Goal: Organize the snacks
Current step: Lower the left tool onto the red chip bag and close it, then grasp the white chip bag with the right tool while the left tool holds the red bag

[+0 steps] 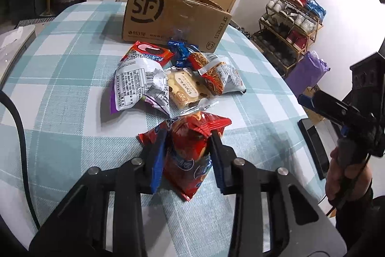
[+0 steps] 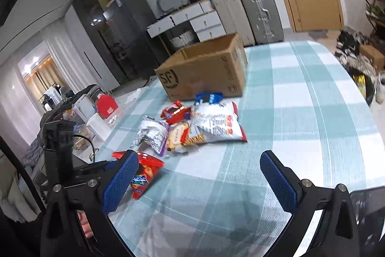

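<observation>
The cardboard box (image 2: pixel 204 69) stands open-topped on the checked tablecloth (image 2: pixel 300 112), nothing overhanging its mouth. Directly in front of the box a heap of snack packets (image 1: pixel 178 78) lies against its near wall, blocking a low approach there. Right of the box the cloth lies bare to the table edge.

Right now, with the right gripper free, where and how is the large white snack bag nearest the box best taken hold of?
The white snack bag lies flat, its long side toward the right gripper, whose jaws stand wide open. Probably best: pinch the crimped end seam on the bag's right, coming from the open tablecloth side, low and nearly level. The puffy middle would likely slip, and the left side overlaps other packets.
</observation>
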Available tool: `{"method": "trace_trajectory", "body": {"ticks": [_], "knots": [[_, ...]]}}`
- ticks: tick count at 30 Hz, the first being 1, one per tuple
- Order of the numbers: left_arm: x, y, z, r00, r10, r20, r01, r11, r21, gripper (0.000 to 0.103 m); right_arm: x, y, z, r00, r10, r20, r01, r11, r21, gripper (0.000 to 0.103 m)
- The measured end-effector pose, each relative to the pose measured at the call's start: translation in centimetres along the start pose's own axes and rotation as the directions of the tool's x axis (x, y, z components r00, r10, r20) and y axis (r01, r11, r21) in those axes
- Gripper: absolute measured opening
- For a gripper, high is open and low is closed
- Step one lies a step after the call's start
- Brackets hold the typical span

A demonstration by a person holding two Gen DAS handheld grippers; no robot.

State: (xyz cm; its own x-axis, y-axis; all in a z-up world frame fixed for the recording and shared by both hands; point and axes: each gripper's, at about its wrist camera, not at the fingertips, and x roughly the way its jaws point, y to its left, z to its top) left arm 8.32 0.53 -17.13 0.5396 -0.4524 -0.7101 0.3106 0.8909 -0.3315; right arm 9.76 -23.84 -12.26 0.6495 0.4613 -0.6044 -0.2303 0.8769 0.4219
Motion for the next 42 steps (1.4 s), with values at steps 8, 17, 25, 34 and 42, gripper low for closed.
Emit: {"method": "trace_trajectory", "body": {"ticks": [8,17,25,34,42], "knots": [[0.1,-0.3,-0.4,1.000,-0.016,-0.001,0.016,1.000,0.018,0.031,0.6,-0.2,-0.3,1.000,0.011,-0.023,-0.011,0.999,0.033,0.103],[1.5,-1.0,-0.2,0.999,0.010,-0.033,-0.009,0.999,0.052,0.042,1.1,0.1,-0.4,0.999,0.013,-0.039,-0.012,1.000,0.017,0.103],[2.4,-2.6,-0.6,0.996,0.082,-0.028,-0.076,0.981,0.176,0.044,1.7,0.5,-0.5,0.998,0.023,-0.052,-0.023,1.000,0.003,0.103],[2.6,-2.2,-0.1,0.996,0.080,-0.039,-0.074,0.987,0.146,0.037,2.6,0.7,-0.5,0.998,0.020,-0.065,-0.021,1.000,-0.002,0.103],[2.1,-1.1,0.2,0.998,0.035,-0.047,-0.031,0.997,0.075,0.034,5.1,1.3,1.7,0.995,-0.038,-0.094,0.032,0.997,-0.070,0.103]]}}
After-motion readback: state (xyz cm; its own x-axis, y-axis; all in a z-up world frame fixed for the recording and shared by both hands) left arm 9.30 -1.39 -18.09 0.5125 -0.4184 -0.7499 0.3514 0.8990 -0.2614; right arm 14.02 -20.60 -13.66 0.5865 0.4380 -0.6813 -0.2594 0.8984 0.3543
